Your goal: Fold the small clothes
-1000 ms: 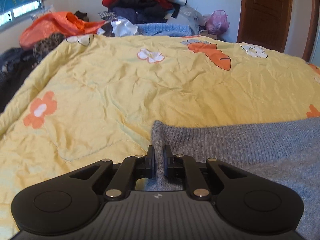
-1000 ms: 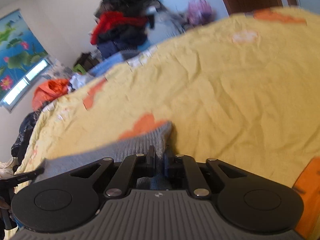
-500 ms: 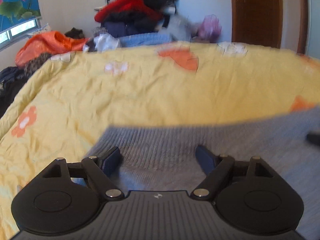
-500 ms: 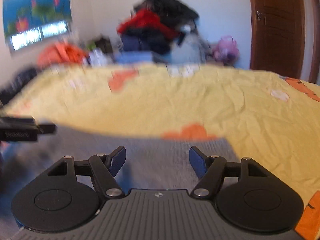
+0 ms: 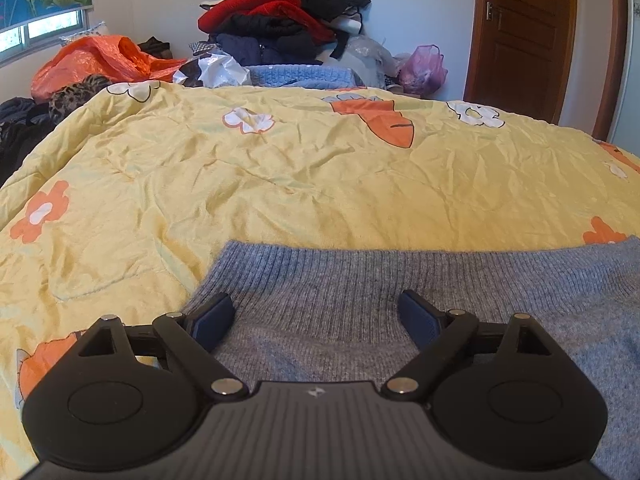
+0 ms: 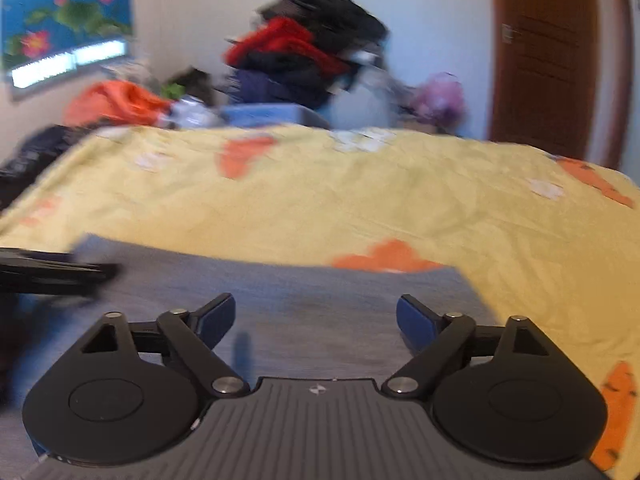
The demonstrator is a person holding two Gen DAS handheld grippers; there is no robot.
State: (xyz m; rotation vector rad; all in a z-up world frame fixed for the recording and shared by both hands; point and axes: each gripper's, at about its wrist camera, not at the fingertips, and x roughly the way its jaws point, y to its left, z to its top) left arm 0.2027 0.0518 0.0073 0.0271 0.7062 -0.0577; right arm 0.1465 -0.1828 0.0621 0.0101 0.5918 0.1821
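Observation:
A grey ribbed knit garment (image 5: 360, 280) lies flat on the yellow floral quilt (image 5: 280, 176), its ribbed hem towards the far side. My left gripper (image 5: 316, 312) hovers just over its near left part, jaws still opening wide, nothing pinched between the blue pads (image 5: 214, 316). In the blurred right wrist view the same garment (image 6: 320, 292) spreads below my right gripper (image 6: 316, 316), whose jaws are also opening with no cloth gripped. The left gripper's black finger (image 6: 60, 272) shows at that view's left edge.
A heap of red, black and navy clothes (image 5: 288, 20) is piled beyond the bed. An orange plastic bag (image 5: 100, 60) and dark clothes lie at the far left, a pink bag (image 5: 424, 68) by the brown door (image 5: 520, 32). The quilt stretches far beyond the garment.
Both grippers were shut on the garment's edge a second ago and have let go, jaws spreading wide. The right gripper rolled level and shifted; the garment now lies flat.

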